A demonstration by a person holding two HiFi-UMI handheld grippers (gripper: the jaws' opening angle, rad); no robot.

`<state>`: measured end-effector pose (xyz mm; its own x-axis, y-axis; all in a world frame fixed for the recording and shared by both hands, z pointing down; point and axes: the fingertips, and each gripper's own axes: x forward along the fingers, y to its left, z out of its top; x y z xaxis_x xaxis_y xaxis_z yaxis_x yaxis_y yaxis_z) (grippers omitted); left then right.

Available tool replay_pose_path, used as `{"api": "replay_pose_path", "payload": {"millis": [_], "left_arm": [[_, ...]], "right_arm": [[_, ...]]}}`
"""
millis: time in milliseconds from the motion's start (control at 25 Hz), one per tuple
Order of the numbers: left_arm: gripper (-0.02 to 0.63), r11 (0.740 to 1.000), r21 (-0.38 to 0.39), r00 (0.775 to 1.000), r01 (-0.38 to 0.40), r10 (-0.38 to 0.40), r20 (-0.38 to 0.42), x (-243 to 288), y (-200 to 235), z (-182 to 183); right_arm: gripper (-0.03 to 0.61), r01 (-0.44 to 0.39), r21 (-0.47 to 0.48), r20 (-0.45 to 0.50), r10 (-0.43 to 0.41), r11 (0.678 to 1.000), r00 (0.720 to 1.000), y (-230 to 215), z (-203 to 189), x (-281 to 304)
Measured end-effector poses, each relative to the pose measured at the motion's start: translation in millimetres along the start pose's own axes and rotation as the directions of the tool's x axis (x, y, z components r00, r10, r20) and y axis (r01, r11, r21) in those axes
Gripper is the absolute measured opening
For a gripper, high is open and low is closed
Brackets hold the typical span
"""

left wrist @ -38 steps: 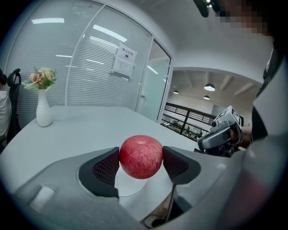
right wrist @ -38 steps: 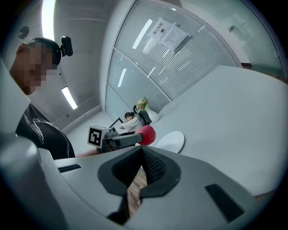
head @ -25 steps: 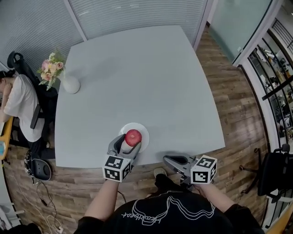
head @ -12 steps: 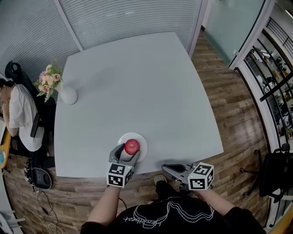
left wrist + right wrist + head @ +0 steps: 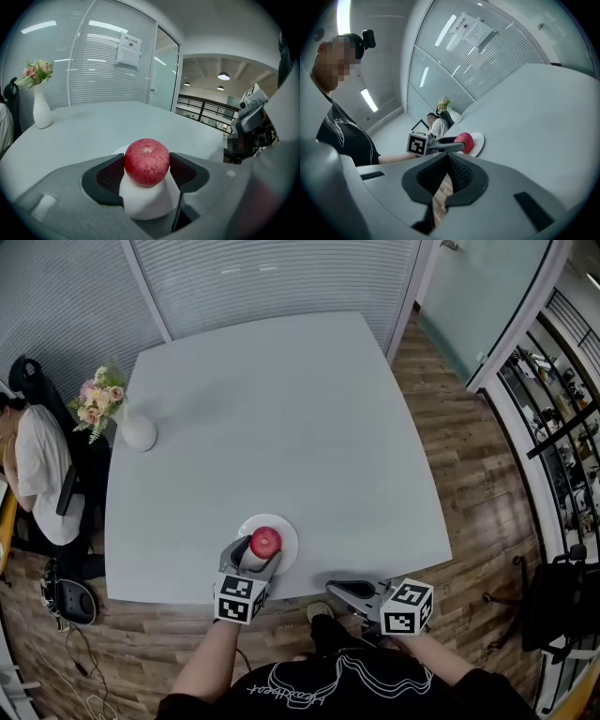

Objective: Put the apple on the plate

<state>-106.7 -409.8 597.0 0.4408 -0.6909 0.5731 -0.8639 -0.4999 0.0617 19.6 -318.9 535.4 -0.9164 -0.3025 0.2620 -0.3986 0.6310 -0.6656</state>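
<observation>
A red apple (image 5: 265,542) is held between the pads of my left gripper (image 5: 262,553), right over the small white plate (image 5: 286,532) near the table's front edge. In the left gripper view both pads press the sides of the apple (image 5: 146,161), with the plate (image 5: 146,204) showing white beneath it; whether the apple rests on the plate I cannot tell. My right gripper (image 5: 336,588) hangs shut and empty off the table's front edge, over the wood floor. The right gripper view looks left at the apple (image 5: 464,140).
The grey table (image 5: 281,409) stretches away beyond the plate. A white vase of flowers (image 5: 138,432) stands at its far left corner. A person (image 5: 33,465) sits on a chair beside that corner. A black chair (image 5: 562,596) stands at the right.
The head view has shifted a little. The apple stays gripped over the plate, and the right gripper keeps its place off the table edge.
</observation>
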Motion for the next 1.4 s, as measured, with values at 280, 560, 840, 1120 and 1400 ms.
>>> {"api": "replay_pose_path", "payload": {"millis": [280, 560, 840, 1120, 1400], "left_arm": [[0.310, 1.000, -0.002, 1.000, 0.007, -0.007, -0.002, -1, 0, -1], [0.310, 0.999, -0.034, 0.998, 0.018, -0.016, 0.056, -9, 1, 8], [0.310, 0.996, -0.084, 0.992, 0.034, -0.023, 0.125, -53, -11, 27], [0.284, 0.984, -0.119, 0.970, 0.129, -0.101, 0.219, -130, -45, 59], [0.135, 0.969, -0.127, 0.933, 0.212, -0.162, 0.321, -215, -98, 71]], "right_arm": [[0.008, -0.034, 0.074, 0.040, 0.031, 0.997, 0.999, 7, -1, 1], [0.008, -0.089, 0.100, 0.107, 0.079, 0.991, 0.991, 25, 6, -1], [0.008, -0.069, -0.027, 0.132, 0.072, 0.997, 0.989, 51, 17, -14], [0.008, -0.045, -0.197, 0.178, 0.081, 0.979, 0.981, 98, 46, -30], [0.008, -0.036, -0.319, 0.193, 0.102, 0.947, 0.976, 152, 42, -43]]}}
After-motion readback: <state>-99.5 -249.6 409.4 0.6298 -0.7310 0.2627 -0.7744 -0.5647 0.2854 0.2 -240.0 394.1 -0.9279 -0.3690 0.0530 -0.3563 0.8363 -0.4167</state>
